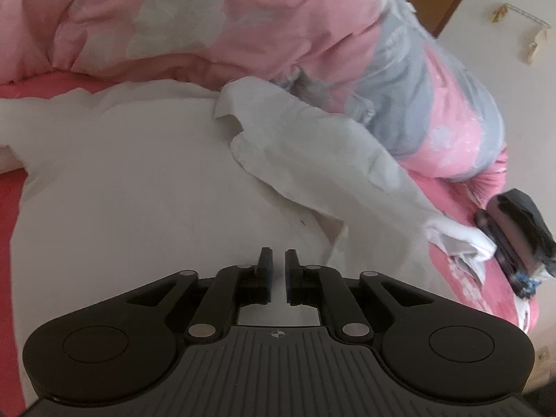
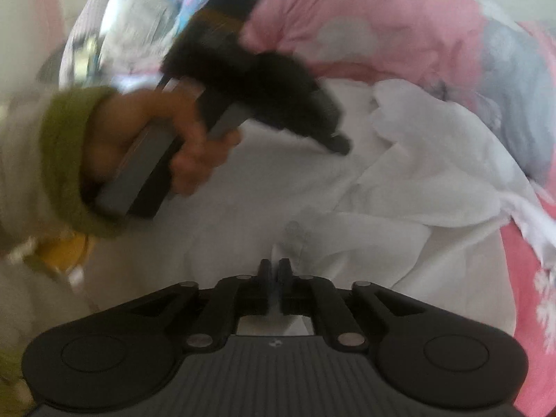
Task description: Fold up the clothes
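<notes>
The white garment [image 1: 121, 173] lies spread on the bed, filling the middle of the left wrist view, with the pink sheet [image 1: 10, 215] showing at 9 o'clock and a pink quilt [image 1: 173, 17] heaped at 12 o'clock. One sleeve [image 1: 312, 160] is thrown across toward 3 o'clock, ending near a dark object [image 1: 514, 236] on the bed.

The left gripper [image 1: 277, 264] hovers over the cloth, its jaws drawn nearly together with a narrow gap and nothing visibly between them: clenched on air, as far as the view shows. The right gripper [image 2: 276, 271] has its jaws close together with a thin ridge of white fabric [image 2: 278, 253] rising between them, so it looks to be grasping a pinch of the garment, though blur leaves this uncertain. At 10 o'clock in the right wrist view the person's hand [image 2: 146, 146], in a green cuff [image 2: 62, 160], holds the other gripper's handle.

The step in hand seems to be taking hold for a fold. To do it well, the left jaws should release and bite a real edge, matched to the right grip, then both lift evenly so the cloth lands flat and the stray sleeve is tucked in first
</notes>
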The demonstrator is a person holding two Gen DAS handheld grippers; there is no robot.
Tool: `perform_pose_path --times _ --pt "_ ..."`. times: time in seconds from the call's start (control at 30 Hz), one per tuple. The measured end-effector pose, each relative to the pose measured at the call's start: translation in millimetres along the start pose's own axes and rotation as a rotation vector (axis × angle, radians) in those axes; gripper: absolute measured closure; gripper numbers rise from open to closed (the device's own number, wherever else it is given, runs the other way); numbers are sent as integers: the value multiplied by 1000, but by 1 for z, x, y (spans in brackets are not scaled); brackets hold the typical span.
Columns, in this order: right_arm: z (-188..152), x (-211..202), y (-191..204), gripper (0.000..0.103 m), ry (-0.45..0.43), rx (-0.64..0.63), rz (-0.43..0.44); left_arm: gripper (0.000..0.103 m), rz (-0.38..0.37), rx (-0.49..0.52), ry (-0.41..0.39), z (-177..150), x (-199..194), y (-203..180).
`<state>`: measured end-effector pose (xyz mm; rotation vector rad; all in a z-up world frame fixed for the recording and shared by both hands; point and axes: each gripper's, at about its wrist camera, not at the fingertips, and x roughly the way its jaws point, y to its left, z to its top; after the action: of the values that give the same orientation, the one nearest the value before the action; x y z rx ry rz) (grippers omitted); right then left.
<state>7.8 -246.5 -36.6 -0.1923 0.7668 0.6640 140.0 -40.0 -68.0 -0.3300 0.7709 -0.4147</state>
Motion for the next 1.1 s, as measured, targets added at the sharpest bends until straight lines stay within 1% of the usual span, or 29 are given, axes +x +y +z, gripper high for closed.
perform_pose_path --times 0.03,0.07,0.13,0.2,0.23,0.27,0.3,0.33,0.4,0.43,0.5,0.6,0.73,0.8,0.87,0.9,0.97,1.0,1.03,1.07,1.1 --pt "-2 -8 -5 67 -34 46 -2 96 -6 8 -7 -1 -4 -3" --pt "-4 -20 -13 58 -85 107 -6 96 -11 18 -15 -2 -9 -6" --pt "-15 -47 -33 58 -179 251 -10 95 -25 40 -26 -3 -17 -13" --pt "-35 -74 -59 58 -250 418 -32 94 -43 67 -18 -6 -20 -22" --pt "-45 -88 -72 58 -286 502 -43 91 -52 80 -14 -8 -21 -26" --pt "-60 -99 -84 58 -307 588 -66 84 -61 93 -10 -9 -23 -31" --pt "-77 -109 -95 58 -319 675 -97 80 -62 112 0 -12 -22 -35" --pt "-95 -119 -107 57 -330 762 -128 73 -56 132 11 -15 -20 -40" --pt "-127 -129 -122 57 -317 890 -176 72 -27 173 25 -21 -14 -45" --pt "-140 -130 -125 57 -303 929 -190 72 -3 196 29 -24 -12 -48" --pt "-159 -130 -126 57 -285 970 -205 72 42 219 48 -29 -6 -49" --pt "-173 -124 -125 58 -296 970 -208 72 70 228 48 -33 -4 -47" --pt "-165 -122 -131 58 -356 932 -230 70 90 233 46 -34 -4 -47" --pt "-155 -122 -145 58 -400 931 -219 70 98 233 47 -34 -3 -48" --pt "-143 -118 -169 57 -444 945 -201 68 101 226 47 -35 -2 -47" --pt "-136 -115 -183 57 -465 965 -185 67 103 224 47 -35 -1 -47" --pt "-124 -102 -217 52 -482 1040 -129 66 104 228 47 -35 -1 -48" --pt "-120 -93 -233 50 -481 1097 -86 66 104 228 47 -35 -1 -47" --pt "-117 -83 -249 42 -476 1157 -41 65 104 226 47 -34 -1 -47" --pt "-115 -72 -263 39 -473 1220 -15 65 101 219 48 -34 -1 -46" --pt "-113 -61 -277 39 -471 1286 -3 65 97 210 48 -33 -2 -46"
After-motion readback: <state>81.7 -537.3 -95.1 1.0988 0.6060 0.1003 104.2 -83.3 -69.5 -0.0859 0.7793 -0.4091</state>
